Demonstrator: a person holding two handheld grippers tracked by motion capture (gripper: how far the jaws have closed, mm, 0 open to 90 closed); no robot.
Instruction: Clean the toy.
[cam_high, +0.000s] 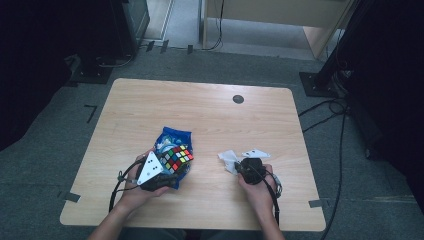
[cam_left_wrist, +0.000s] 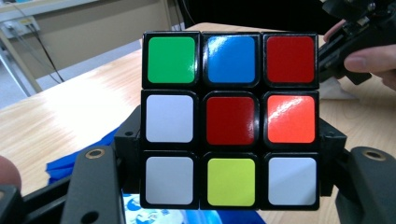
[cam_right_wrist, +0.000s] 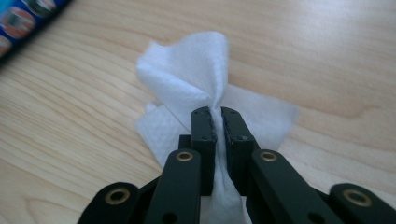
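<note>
The left tool (cam_high: 161, 176) grips a scrambled colour cube puzzle with black edges (cam_high: 176, 157), its jaws pressed against two opposite sides of the cube, as the left gripper view shows with the nine-sticker face (cam_left_wrist: 231, 119) turned toward the camera. The cube is held just above a crumpled blue plastic packet (cam_high: 172, 137) that lies on the light wooden table (cam_high: 200, 110), left of centre and toward the near edge. The right tool (cam_high: 243, 165) is closed on a white paper tissue (cam_high: 229, 160), which sits on the table to the right of the cube, near the near edge. In the right gripper view the jaws stand together with a fold of the tissue (cam_right_wrist: 196, 74) pinched between the pads, the rest of the sheet bunching upward and spreading flat on the wood.

The step in hand looks like picking up the tissue to wipe the cube. To do it well, the right tool should keep its pinch firm and lift straight up, so the thin sheet comes off the wood without tearing or slipping out. The grip takes only one fold, so a slow rise is wise. The left tool should keep the cube steady and its face turned toward the right hand (cam_high: 257, 187), clear of the blue packet, so the tissue can meet a flat sticker surface.
</note>
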